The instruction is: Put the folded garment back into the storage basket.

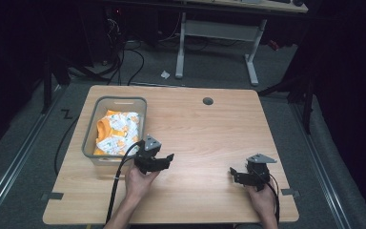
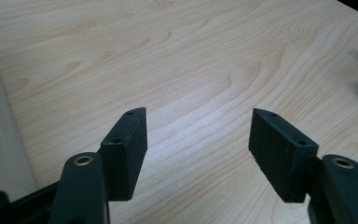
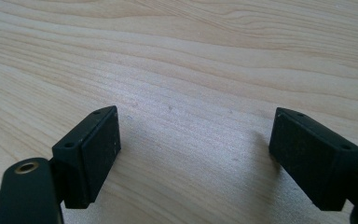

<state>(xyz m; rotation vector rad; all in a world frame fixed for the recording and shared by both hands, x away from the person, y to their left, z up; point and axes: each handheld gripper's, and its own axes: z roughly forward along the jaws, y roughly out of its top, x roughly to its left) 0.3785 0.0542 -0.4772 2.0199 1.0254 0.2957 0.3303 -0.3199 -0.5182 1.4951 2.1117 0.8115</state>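
Both hand-held tools, the left tool and the right tool, hover with jaws spread wide and empty over the bare wooden tabletop, the left one just beside a grey plastic bin holding orange-and-white patterned cloth.

Wooden table; grey basket

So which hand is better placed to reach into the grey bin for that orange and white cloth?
Left. The left gripper, jaws open and empty, sits right beside the grey bin holding the orange and white cloth. The right gripper, also open, is across the table.
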